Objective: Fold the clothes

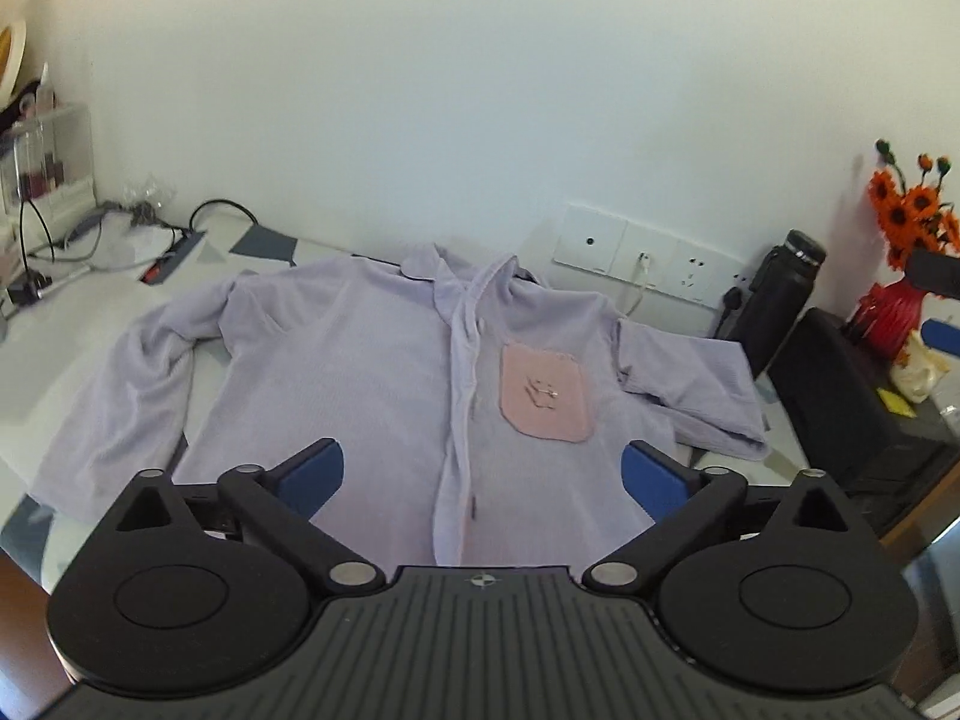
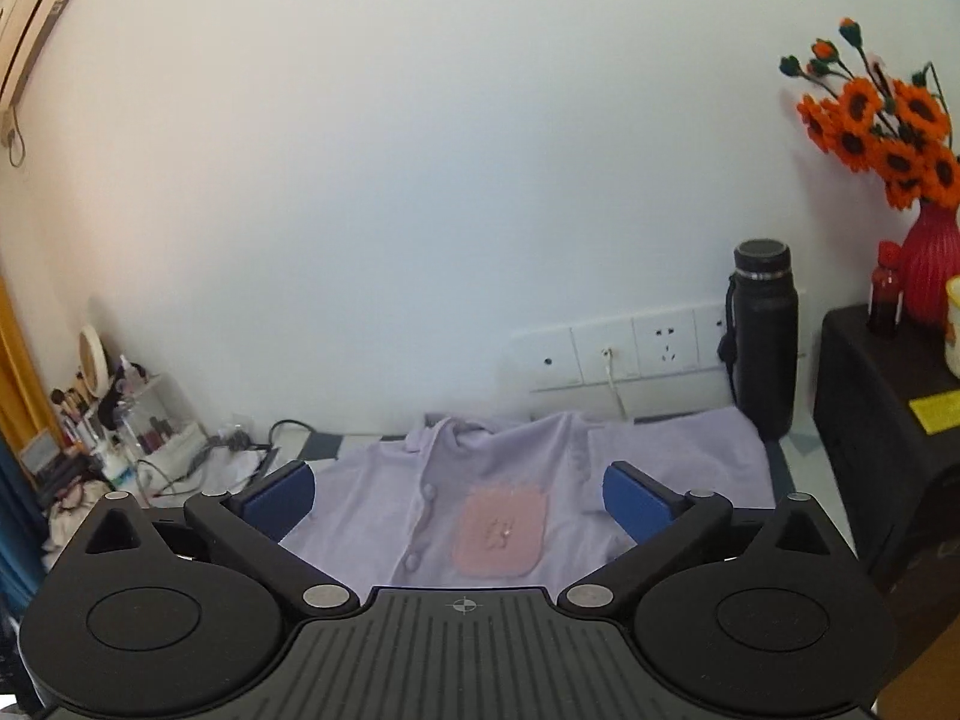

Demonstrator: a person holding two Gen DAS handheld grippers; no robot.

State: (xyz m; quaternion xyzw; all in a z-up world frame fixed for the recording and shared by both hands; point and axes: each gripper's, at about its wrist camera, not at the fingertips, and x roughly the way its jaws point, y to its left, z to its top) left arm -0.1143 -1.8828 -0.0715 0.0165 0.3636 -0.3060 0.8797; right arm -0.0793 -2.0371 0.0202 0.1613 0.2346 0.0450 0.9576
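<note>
A lilac button-up shirt lies face up on the table, collar toward the wall, with a pink chest pocket. Its left sleeve trails down the left side; the right sleeve is bunched near the black box. My left gripper hovers open above the shirt's lower hem, blue pads wide apart, nothing between them. In the right wrist view the same shirt and pocket show ahead, and my right gripper is open above them, holding nothing.
A black bottle stands by the wall sockets. A black box carries a red vase of orange flowers at the right. Cables and a power strip and cosmetics crowd the far left.
</note>
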